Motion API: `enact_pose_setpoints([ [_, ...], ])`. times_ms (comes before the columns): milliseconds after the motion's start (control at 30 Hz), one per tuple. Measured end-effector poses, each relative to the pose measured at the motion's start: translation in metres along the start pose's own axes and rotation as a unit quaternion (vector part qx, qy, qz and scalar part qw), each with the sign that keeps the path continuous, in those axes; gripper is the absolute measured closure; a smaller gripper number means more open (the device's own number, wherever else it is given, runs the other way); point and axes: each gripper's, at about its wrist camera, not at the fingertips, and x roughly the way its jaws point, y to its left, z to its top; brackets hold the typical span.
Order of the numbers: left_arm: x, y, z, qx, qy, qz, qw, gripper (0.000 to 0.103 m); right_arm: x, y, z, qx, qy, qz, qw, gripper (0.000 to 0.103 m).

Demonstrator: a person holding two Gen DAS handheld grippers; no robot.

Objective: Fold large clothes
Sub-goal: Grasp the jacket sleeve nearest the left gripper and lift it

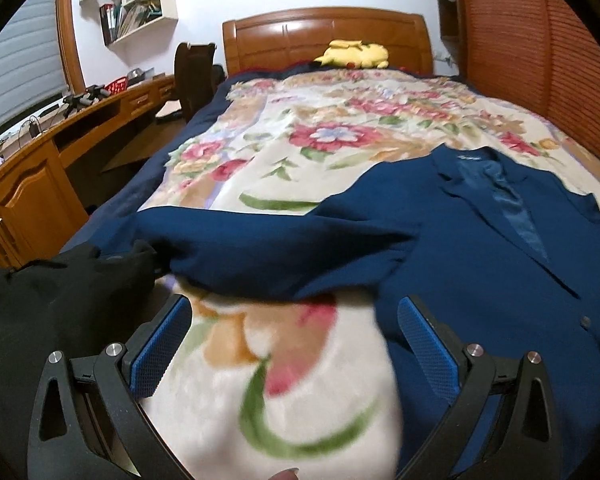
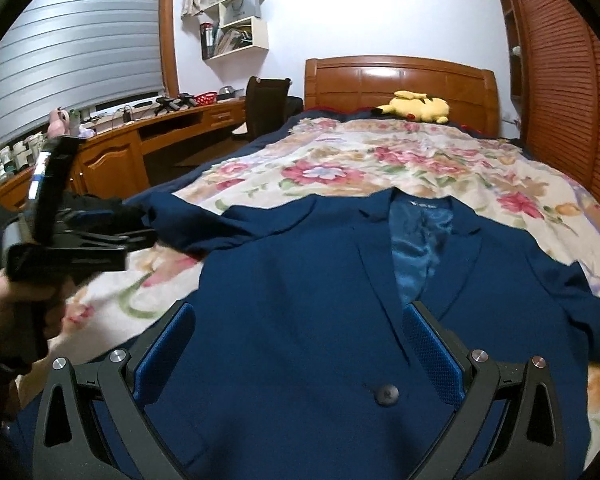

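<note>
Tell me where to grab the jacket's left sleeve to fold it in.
Grip the sleeve near its cuff end, coming from the left side of the bed. It lies stretched out sideways from the jacket, flat on the blanket, so the left gripper, open, looks best placed.

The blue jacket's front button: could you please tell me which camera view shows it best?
The right wrist view: the button sits unobstructed on the blue jacket, between the open right claw's fingers. The left wrist view shows only a small, blurred button near its right edge.
</note>
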Motion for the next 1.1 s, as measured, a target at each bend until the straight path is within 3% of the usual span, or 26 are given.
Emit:
enact_pose_setpoints([
  [233,0.039,0.002,0.01,0.001,0.026,-0.023,0.9994,0.0,0.009,0.001,-0.003,-0.005,-0.001,0.002,1.0,0.0],
  [467,0.072,0.01,0.015,-0.01,0.065,-0.009,0.9978,0.026,0.012,0.005,-0.001,-0.005,0.009,0.002,1.0,0.0],
  [700,0.089,0.027,0.017,-0.057,0.089,-0.012,0.9943,0.026,0.014,0.005,-0.001,-0.009,0.016,0.003,1.0,0.0],
  [1100,0.111,0.028,0.009,-0.08,0.127,-0.019,0.9885,0.026,0.013,0.008,-0.001,-0.011,0.022,0.003,1.0,0.0],
])
